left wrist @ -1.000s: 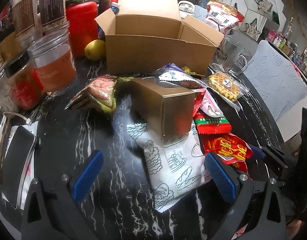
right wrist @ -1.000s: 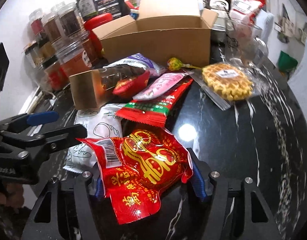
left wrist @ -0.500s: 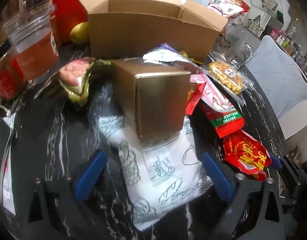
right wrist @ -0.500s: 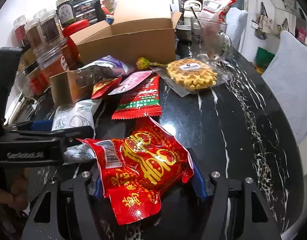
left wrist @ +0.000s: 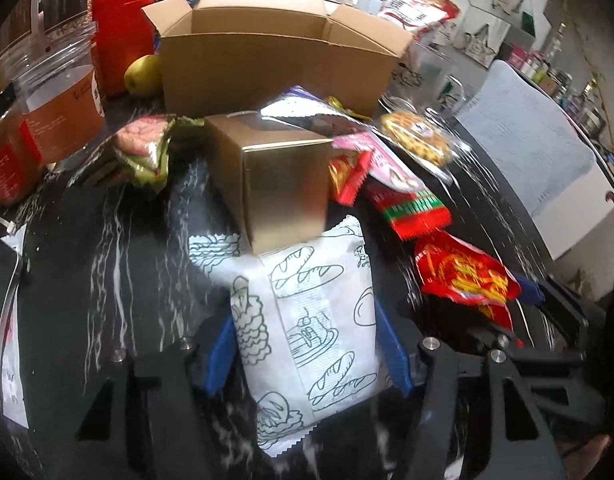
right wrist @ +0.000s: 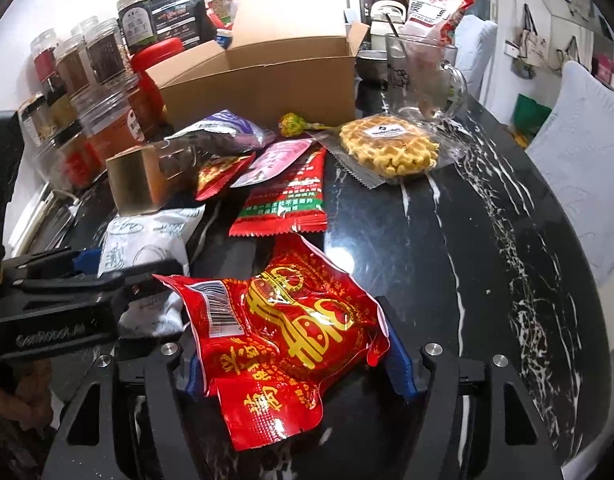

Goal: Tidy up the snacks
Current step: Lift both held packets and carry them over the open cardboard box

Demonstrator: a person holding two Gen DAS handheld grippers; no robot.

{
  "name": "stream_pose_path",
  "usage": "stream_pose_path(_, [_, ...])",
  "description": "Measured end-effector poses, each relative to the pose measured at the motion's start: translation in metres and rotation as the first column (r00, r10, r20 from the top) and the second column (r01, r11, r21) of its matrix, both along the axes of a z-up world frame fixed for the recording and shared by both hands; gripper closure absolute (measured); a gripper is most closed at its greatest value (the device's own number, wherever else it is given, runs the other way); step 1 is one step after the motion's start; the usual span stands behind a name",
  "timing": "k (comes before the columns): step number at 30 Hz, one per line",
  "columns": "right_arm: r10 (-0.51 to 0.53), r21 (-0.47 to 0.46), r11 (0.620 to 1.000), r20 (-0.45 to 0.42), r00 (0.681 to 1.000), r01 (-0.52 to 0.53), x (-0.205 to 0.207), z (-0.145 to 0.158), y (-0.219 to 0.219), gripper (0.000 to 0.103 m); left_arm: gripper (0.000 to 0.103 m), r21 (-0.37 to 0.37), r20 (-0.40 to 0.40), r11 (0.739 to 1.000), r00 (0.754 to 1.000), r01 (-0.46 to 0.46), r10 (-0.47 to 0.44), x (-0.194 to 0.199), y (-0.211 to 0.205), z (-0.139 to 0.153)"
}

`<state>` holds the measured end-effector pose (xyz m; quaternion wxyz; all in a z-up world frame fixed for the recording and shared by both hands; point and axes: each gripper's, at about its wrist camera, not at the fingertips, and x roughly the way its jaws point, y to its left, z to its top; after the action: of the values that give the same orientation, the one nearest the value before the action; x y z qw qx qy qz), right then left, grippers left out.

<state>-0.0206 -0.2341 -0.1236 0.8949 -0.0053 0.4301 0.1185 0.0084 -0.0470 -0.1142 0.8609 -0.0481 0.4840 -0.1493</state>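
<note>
Open cardboard box's [left wrist: 275,68] interior hidden; white bread packet's [left wrist: 307,320] far end under gold box [left wrist: 279,184].

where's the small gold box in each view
Left wrist: the small gold box stands at centre, its near end over the far end of the white bread-print packet.
Right wrist: at middle left, beyond that packet.
Shared landmark: the open cardboard box behind it.
</note>
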Motion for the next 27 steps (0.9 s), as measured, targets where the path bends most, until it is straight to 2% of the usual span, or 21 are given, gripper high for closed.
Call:
stream_pose_path(9, [0.004,-0.012,1.000,-0.022,1.000,-0.005,-0.018,0.001,0.008,0.031,0.038,0.025,-0.009,1.000,1.000,0.010,-0.009,-0.013,0.005,0.002])
stream_pose_path(11, [0.001,-0.025,1.000,-0.022,1.000,-0.001,-0.019,0.001,0.010,0.030,0.027,0.069,-0.009,0.998,1.000,0.002,-0.002,-0.013,-0.002,0.001])
stream_pose_path(13, [-0.006,-0.038,0.999,-0.024,1.000,0.005,-0.018,0.000,0.010,0.029,0.023,0.118,-0.009,0.993,1.000,-0.024,0.025,-0.010,-0.007,-0.001])
stream_pose_path(20, [-0.016,-0.043,0.999,-0.044,0.999,0.014,-0.014,-0.006,0.005,0.019,0.023,0.103,0.035,0.994,0.999,-0.044,0.041,-0.013,-0.003,-0.003])
stream_pose_path(21, [-0.018,-0.047,0.999,-0.047,0.999,0.016,-0.013,-0.007,0.004,0.019,0.025,0.101,0.041,0.994,0.998,-0.042,0.038,-0.014,-0.003,-0.003])
stream_pose_path(22, [-0.019,-0.066,0.998,-0.038,0.999,0.016,-0.013,-0.007,0.006,0.019,0.032,0.099,0.050,0.995,0.998,-0.033,0.028,-0.017,-0.004,-0.002])
stream_pose_path(23, [-0.019,-0.086,0.996,-0.033,0.999,0.016,-0.014,-0.007,0.007,0.021,0.036,0.100,0.054,0.995,0.998,-0.030,0.025,-0.018,-0.004,-0.001])
stream_pose_path(24, [-0.018,-0.099,0.995,-0.027,0.999,0.016,-0.014,-0.008,0.009,0.033,0.038,0.094,0.055,0.995,0.998,-0.029,0.024,-0.019,-0.003,-0.001])
stream_pose_path(25, [-0.017,-0.115,0.993,-0.012,1.000,0.015,-0.016,-0.006,0.011,0.038,0.040,0.085,0.057,0.996,0.998,-0.023,0.018,-0.020,-0.002,-0.001])
stream_pose_path(27, [-0.012,-0.104,0.995,-0.009,1.000,0.011,-0.016,-0.006,0.010,0.043,0.042,0.060,0.055,0.998,0.998,-0.014,0.011,-0.018,-0.001,0.000])
